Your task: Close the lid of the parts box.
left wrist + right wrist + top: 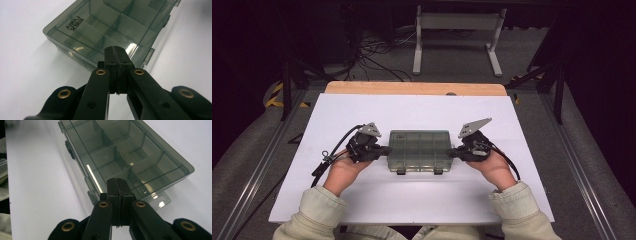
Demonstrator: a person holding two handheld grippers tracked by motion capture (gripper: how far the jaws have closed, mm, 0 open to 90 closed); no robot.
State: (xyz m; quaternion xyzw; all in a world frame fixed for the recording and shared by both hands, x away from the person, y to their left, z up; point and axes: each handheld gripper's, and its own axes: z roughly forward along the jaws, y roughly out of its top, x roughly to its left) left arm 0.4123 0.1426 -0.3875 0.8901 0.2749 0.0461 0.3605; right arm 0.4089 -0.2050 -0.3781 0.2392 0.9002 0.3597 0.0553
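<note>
A smoky box (419, 150) with its lid down is seen at the frame's centre on the white sheet (412, 200). The left claw (387, 149) and right claw (450, 152) (both pressed fully closed, nothing held) are set against its opposite ends.

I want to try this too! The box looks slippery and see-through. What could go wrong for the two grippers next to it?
1. The left gripper and right gripper are both shut, with their tips at opposite ends of the clear box. Uneven pushing could probably spin or slide it on the smooth white board.
2. Its two latches face the person and look closed; prying with shut tips might slip off.
</note>
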